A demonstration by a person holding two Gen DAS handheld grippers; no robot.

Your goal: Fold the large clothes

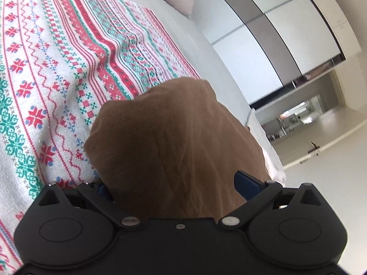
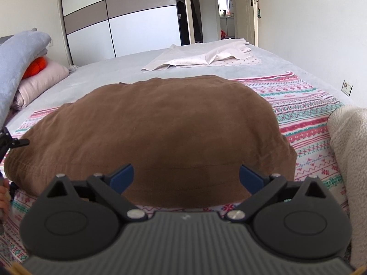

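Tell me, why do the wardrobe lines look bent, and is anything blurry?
Left wrist view: fisheye lens bows the wardrobe panels and tilts the room; dark corners frame the picture. Right wrist view: wardrobe edges curve too; the brown garment looks sharp, with shadow near the camera.

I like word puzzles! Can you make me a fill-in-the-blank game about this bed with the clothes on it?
1. The folded garment in front of the right tool is ____ in colour.
2. It lies on a patterned blanket of red, white and ____.
3. The jaws of both tools stand ____.
4. The toy beside the pillows is ____ in colour.

Missing words: brown; green; open; orange
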